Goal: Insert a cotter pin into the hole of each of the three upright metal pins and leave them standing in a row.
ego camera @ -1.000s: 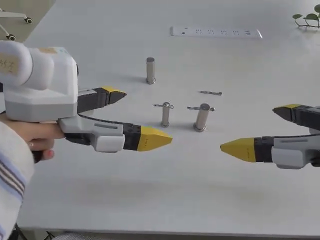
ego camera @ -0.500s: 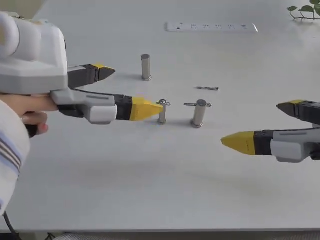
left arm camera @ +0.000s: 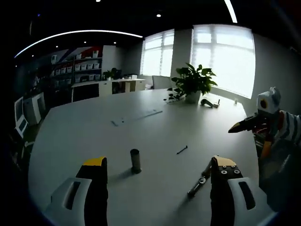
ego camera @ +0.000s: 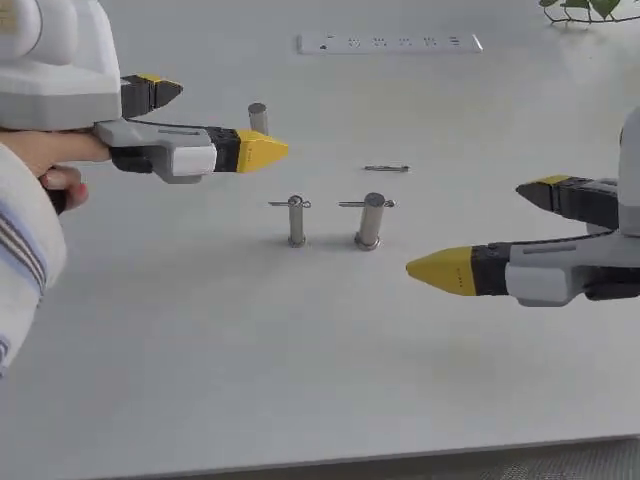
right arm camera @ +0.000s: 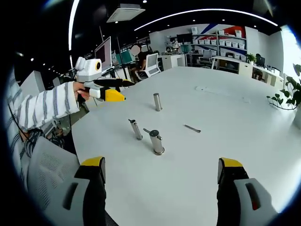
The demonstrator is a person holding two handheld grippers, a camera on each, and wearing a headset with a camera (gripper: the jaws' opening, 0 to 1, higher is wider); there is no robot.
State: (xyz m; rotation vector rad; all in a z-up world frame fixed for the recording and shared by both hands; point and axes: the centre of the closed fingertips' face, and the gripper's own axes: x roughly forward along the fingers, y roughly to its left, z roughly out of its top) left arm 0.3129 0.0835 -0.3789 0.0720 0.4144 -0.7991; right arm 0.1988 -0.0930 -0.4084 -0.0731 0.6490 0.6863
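Note:
Three upright metal pins stand on the white table. The far pin (ego camera: 257, 115) (left arm camera: 135, 160) (right arm camera: 157, 101) is bare. The middle pin (ego camera: 296, 221) (right arm camera: 136, 129) and the right pin (ego camera: 371, 221) (right arm camera: 156, 141) each carry a cotter pin through the top. One loose cotter pin (ego camera: 387, 168) (left arm camera: 182, 149) (right arm camera: 192, 128) lies flat behind them. My left gripper (ego camera: 215, 120) (left arm camera: 160, 162) is open and empty, its lower fingertip just in front of the far pin. At the right, my right gripper (ego camera: 475, 230) (right arm camera: 162, 164) hovers open and empty, clear of the pins.
A white power strip (ego camera: 390, 43) (left arm camera: 136, 117) lies at the back of the table (ego camera: 300, 360). A plant (ego camera: 585, 8) sits at the far right corner. Open tabletop lies in front of the pins.
My left gripper has moved back and left, from beside the middle pin to the far pin. The right gripper has hardly shifted. The head camera has panned slightly.

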